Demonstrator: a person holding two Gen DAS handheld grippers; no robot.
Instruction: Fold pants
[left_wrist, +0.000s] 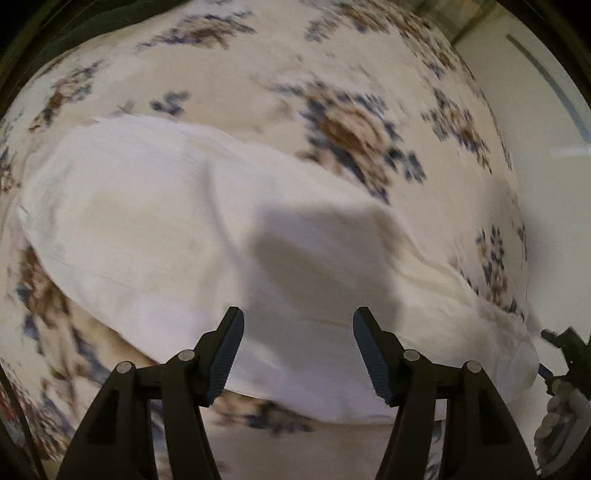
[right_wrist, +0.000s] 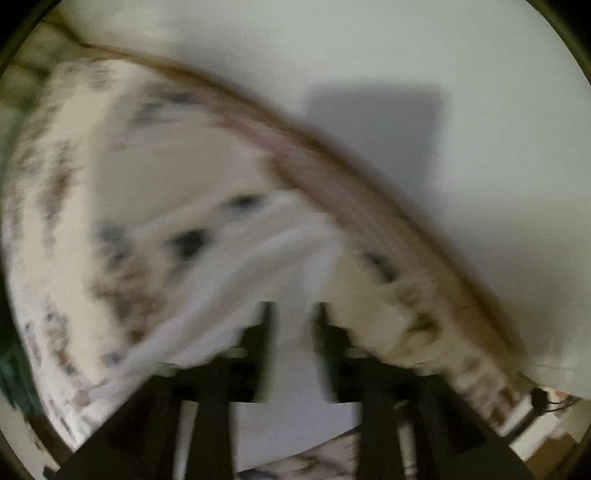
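The white pants (left_wrist: 177, 229) lie spread on a bed with a floral cover (left_wrist: 354, 125). In the left wrist view my left gripper (left_wrist: 298, 325) hovers over the near part of the pants, its jaws wide apart and empty. The right wrist view is heavily motion-blurred. There my right gripper (right_wrist: 294, 310) has its jaws partly apart with white pants fabric (right_wrist: 266, 258) running between and under the fingers; whether it grips the cloth is unclear. Part of the right gripper and hand shows at the right edge of the left wrist view (left_wrist: 565, 354).
A white wall (right_wrist: 406, 92) runs close along the bed's far edge, with a brownish bed border (right_wrist: 332, 162) between them. A white surface (left_wrist: 546, 110) lies beyond the bed's right side. Dark green cloth (left_wrist: 74, 26) sits at the bed's far left.
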